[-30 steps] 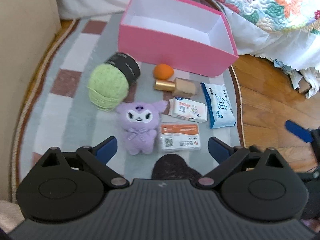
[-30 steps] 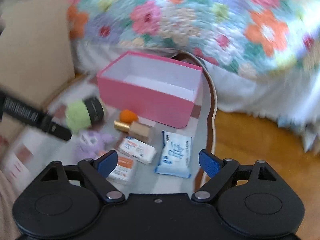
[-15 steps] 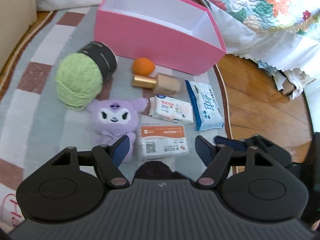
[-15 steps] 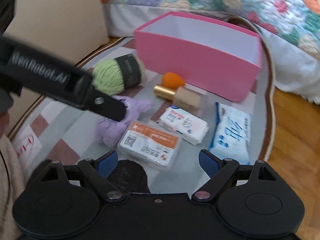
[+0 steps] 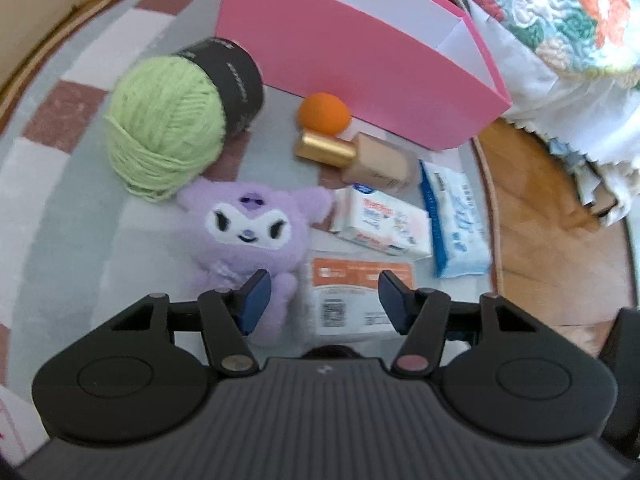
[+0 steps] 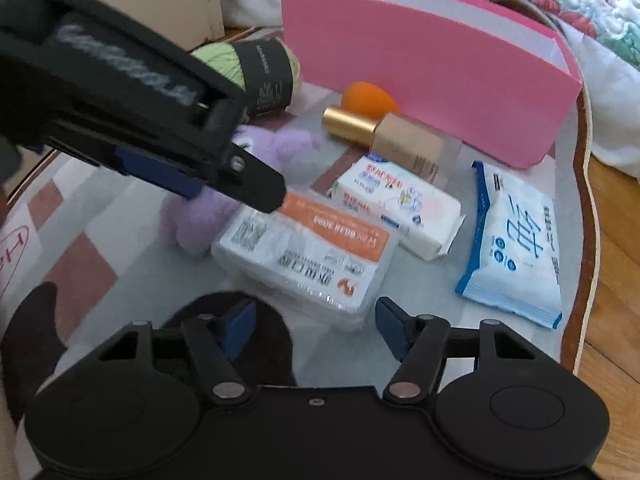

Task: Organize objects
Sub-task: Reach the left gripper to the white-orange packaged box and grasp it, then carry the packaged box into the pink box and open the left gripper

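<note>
The left hand-held gripper [image 5: 320, 300] hangs low over the rug [image 5: 68, 208], its jaws just narrowed but apart, nothing pinched. One pad [image 5: 254, 300] sits in front of the purple plush [image 5: 248, 232], the other over the orange-topped packet [image 5: 352, 296]. The right hand-held gripper [image 6: 316, 328] is just beside it, jaws also just narrowed and apart, framing the near edge of that same packet [image 6: 304, 256] without touching it. From the right wrist view, the left tool crosses in front of the plush [image 6: 200, 216].

The things lie in a cluster on the rug before the pink box [image 5: 360, 60]: green yarn [image 5: 164, 128] left, orange sponge [image 5: 324, 114] against the box wall, gold-capped bottle [image 5: 360, 156] on its side, white tissue pack [image 5: 384, 224], blue wipes [image 5: 456, 220] nearest the wooden floor [image 5: 552, 216]. The box's inside is only partly visible.
</note>
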A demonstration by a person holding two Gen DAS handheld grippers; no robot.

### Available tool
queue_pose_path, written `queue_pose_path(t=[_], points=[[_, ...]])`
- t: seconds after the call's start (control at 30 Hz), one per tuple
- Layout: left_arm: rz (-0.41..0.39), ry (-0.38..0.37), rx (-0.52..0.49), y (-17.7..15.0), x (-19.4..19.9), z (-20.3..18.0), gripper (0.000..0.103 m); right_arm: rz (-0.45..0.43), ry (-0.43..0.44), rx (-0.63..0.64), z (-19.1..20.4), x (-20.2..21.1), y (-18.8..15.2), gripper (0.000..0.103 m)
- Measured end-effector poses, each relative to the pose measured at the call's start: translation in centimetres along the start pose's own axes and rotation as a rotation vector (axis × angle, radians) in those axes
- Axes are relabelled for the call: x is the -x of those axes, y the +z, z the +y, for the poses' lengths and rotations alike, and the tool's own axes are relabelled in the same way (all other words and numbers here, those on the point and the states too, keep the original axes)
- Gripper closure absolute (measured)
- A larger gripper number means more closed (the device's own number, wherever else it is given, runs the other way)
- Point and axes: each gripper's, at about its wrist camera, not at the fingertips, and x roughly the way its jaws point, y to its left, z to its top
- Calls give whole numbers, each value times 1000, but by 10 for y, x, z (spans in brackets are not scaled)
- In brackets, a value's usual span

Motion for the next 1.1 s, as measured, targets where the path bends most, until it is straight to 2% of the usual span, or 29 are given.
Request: queue_pose_path(t=[0.1, 0.17, 0.3, 0.4, 0.5, 0.6, 0.7, 0.93, 1.1], points=[[43, -56, 33, -6, -5, 4, 57, -20, 35, -57, -5, 1, -3, 28], [31, -33, 14, -11, -6, 2, 61, -33, 50, -69, -7, 2, -7, 22], [57, -12, 38, -14, -17, 2, 61, -83, 69, -69, -2, 4, -18, 9], [48, -29, 86, -13, -22, 9, 58, -95, 61, -51, 2, 2, -20, 2], [41, -38, 96, -14, -24, 12, 59, -74, 32, -34, 5, 3, -15, 4], [30, -32, 62, -17, -22, 10, 63, -61, 9, -66, 3, 9, -9, 16], [24, -33, 45, -20, -15, 6, 63, -54, 1, -52, 1, 18, -8, 22], [9, -60, 11, -15, 21, -8, 63, -94, -23, 13, 9, 58, -7, 22], [-14, -76, -24, 2, 54, -22, 63, -129, -42, 56, 14, 74, 18, 22]])
